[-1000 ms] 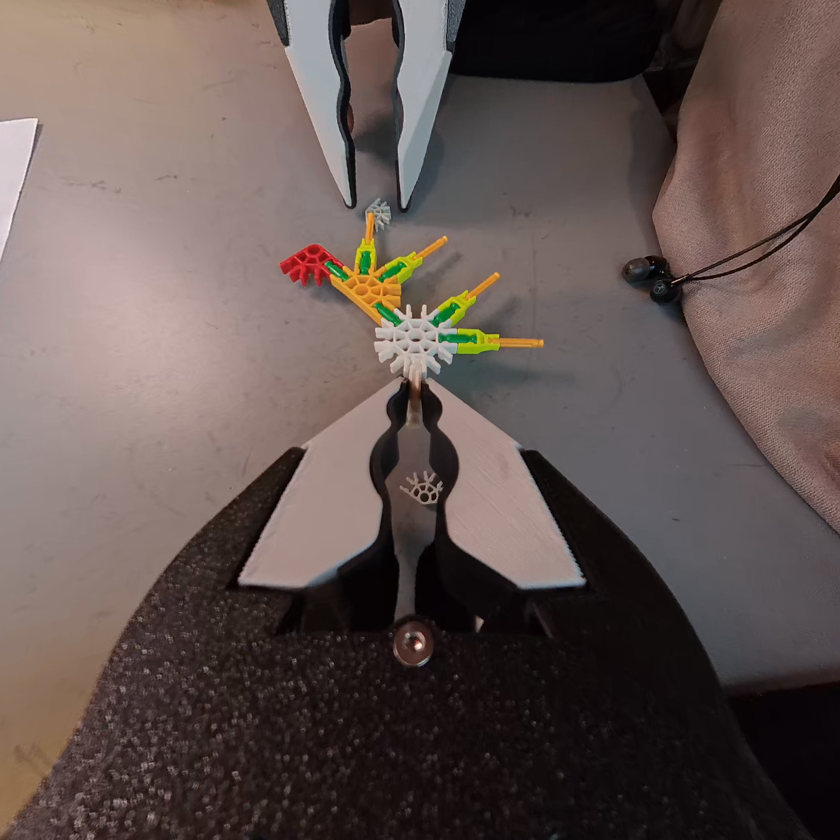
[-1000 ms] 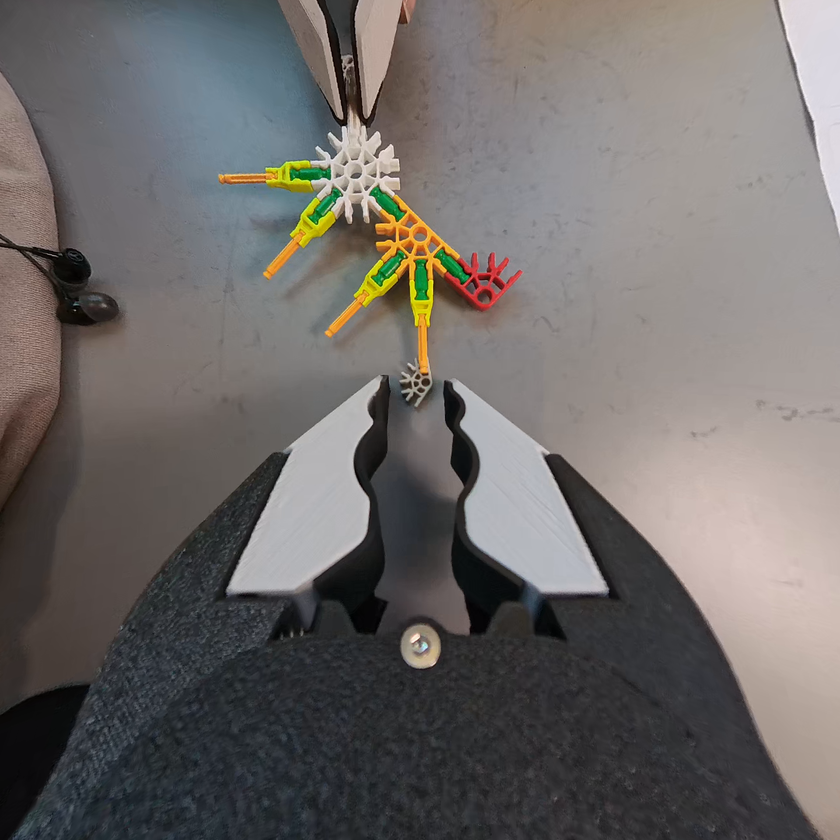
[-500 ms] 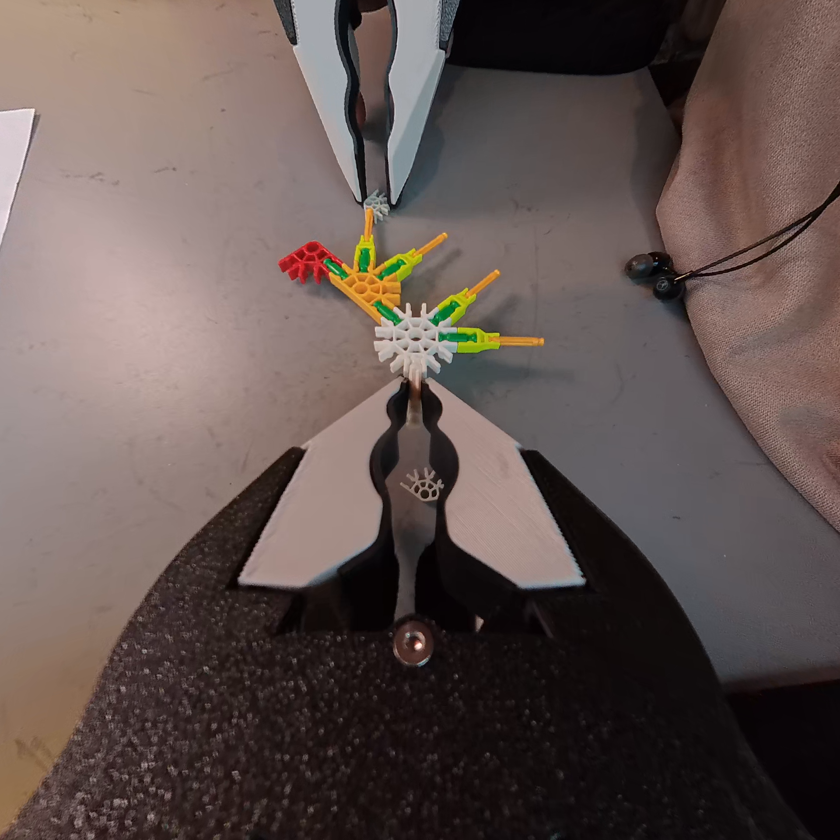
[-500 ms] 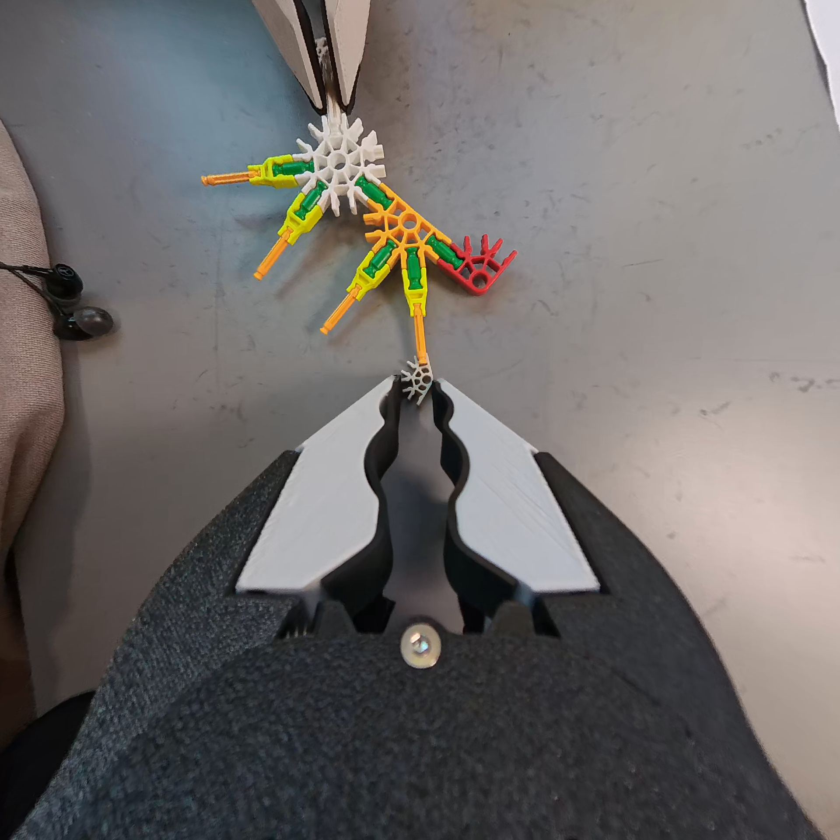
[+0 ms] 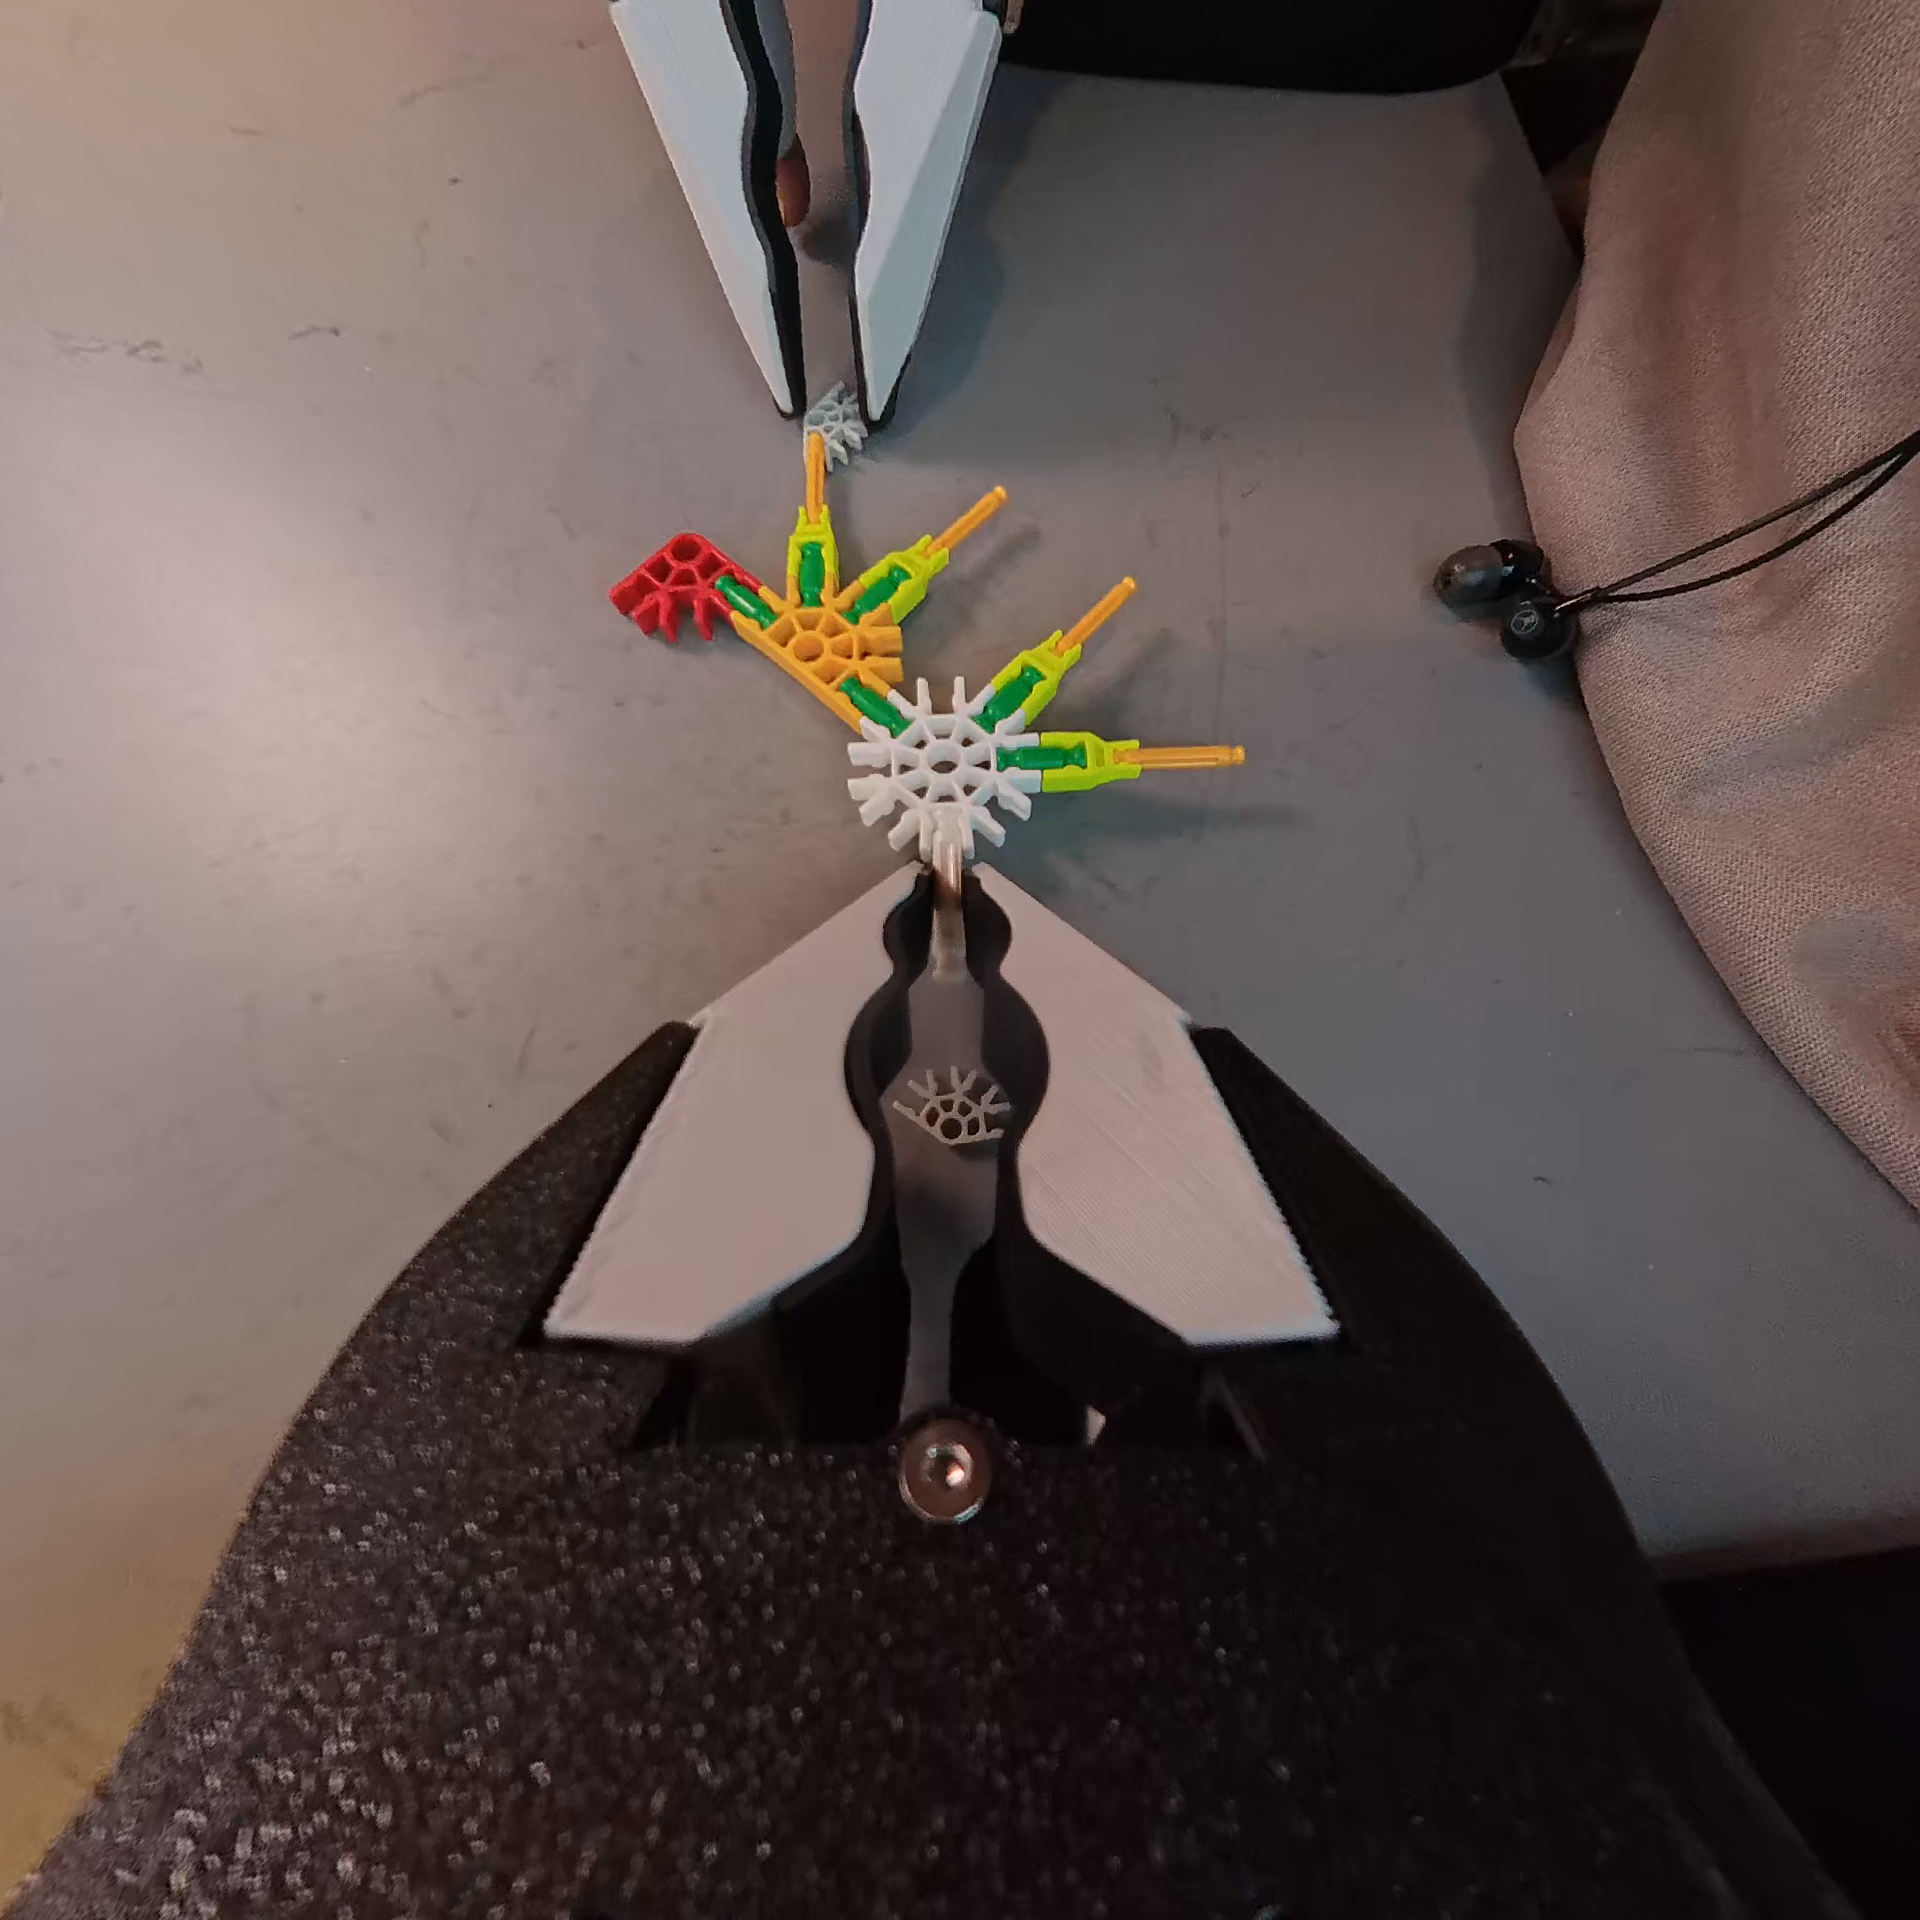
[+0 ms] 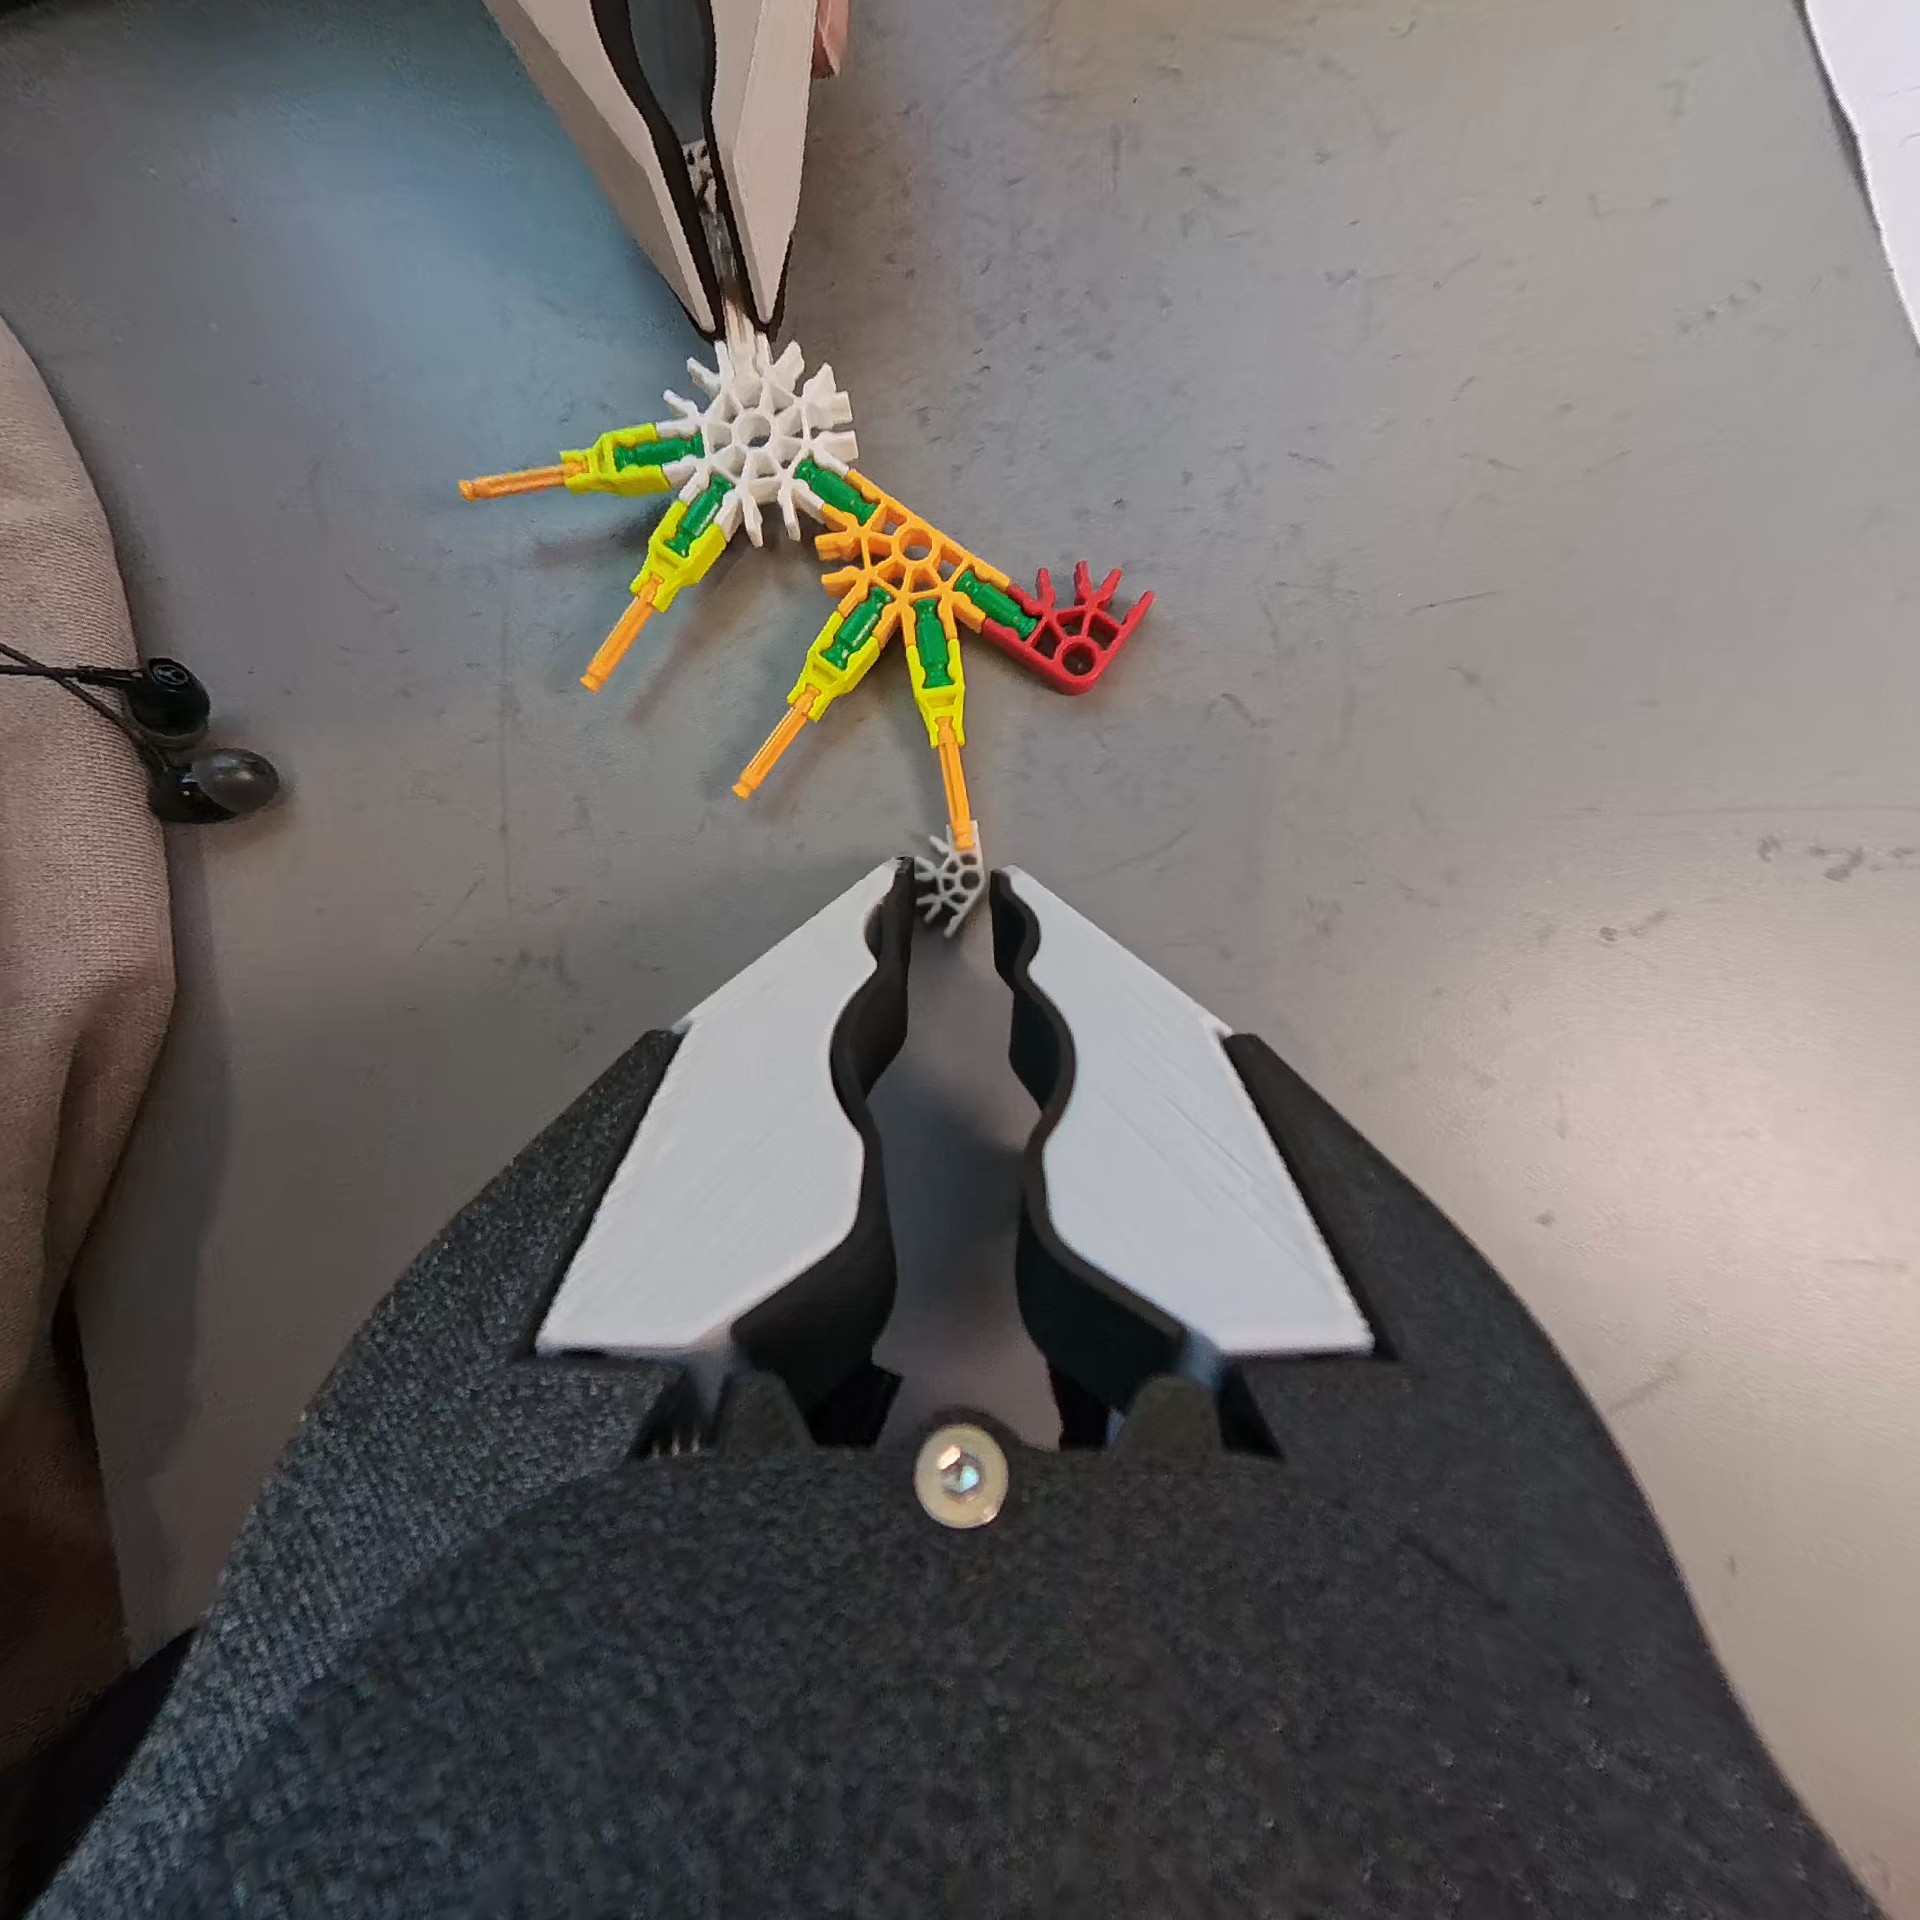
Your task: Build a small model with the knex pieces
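Observation:
A flat toy build lies on the grey table [image 5: 312,935]: a white snowflake connector [image 5: 942,766], an orange connector [image 5: 826,639], a red corner piece [image 5: 670,592], and green, yellow and orange rods. My left gripper [image 5: 945,883] is shut on a pale rod [image 5: 948,920] plugged into the white connector; a small white connector [image 5: 953,1112] shows between its fingers further back. My right gripper [image 6: 948,883] is shut on a small grey connector [image 6: 951,883], which sits at the tip of an orange rod [image 6: 954,779]. Each gripper also shows across the build in the other's view, the right gripper [image 5: 834,410] and the left gripper [image 6: 740,327].
Black earbuds [image 5: 1507,613] on a thin cord lie beside a beige cloth [image 5: 1766,520]; both also show in the right wrist view, the earbuds [image 6: 197,748] and the cloth [image 6: 62,883]. A white sheet [image 6: 1881,156] lies at the far corner. The table's edge [image 5: 1766,1538] runs near my left gripper. The grippers' ends are close to 12 cm from one another.
My right gripper has closed from open onto the small grey connector and brought it against the orange rod's tip. My left gripper has kept its hold on the pale rod.

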